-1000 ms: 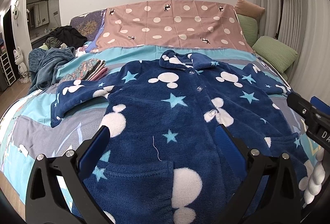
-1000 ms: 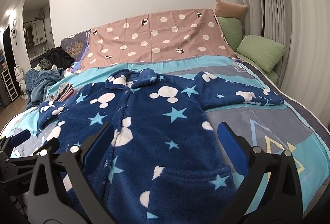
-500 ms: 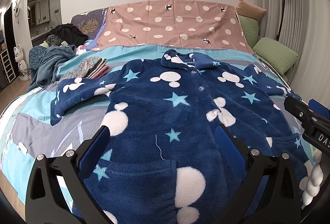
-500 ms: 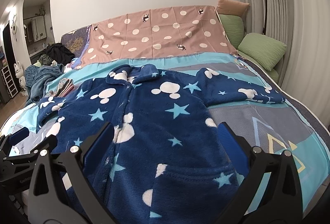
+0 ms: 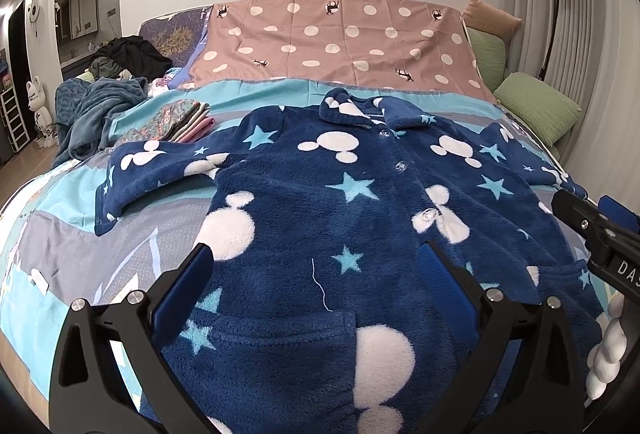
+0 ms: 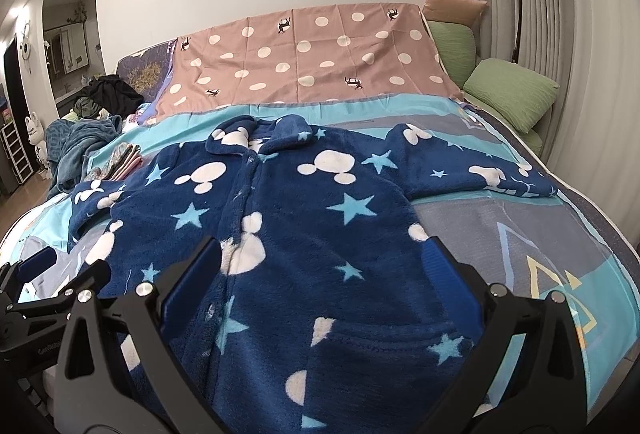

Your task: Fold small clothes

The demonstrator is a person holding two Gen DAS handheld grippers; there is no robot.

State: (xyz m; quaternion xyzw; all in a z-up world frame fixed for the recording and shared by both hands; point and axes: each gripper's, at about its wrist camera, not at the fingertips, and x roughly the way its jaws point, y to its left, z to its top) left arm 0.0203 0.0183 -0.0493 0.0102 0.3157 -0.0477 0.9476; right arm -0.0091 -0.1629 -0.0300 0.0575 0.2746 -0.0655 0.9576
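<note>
Pyjama top [image 5: 360,214] lies face up and buttoned on the bed [image 5: 60,242], sleeves spread out sideways, collar at the far end near the polka-dot sheet [image 5: 340,38], hem nearest me. Long axis runs straight away from both tools, so the first fold is likely a sleeve or a side panel brought across that axis.

My left gripper [image 5: 316,270] is spread wide, holding nothing, and hovers over the left half of the hem, pocket under it. My right gripper [image 6: 324,266] is likewise spread and empty, over the right half of the hem. Neither touches the fleece as far as I can tell.

Reach: left sleeve [image 5: 152,170] is on the left gripper's side, right sleeve [image 6: 480,170] on the right gripper's. Each hand is nearer its own sleeve; both cuffs sit well forward of the fingers.

View differences:
- Left wrist shows the whole left sleeve and cuff, a loose white thread [image 5: 320,286] on the front, and the folded stack [image 5: 184,118] beyond the sleeve. Right cuff is cut off by the right tool.
- Right wrist shows the full right sleeve lying flat out to its cuff and the bare bed beside it. Left cuff is barely visible.

My guess: nothing folded on this piece yet.
</note>
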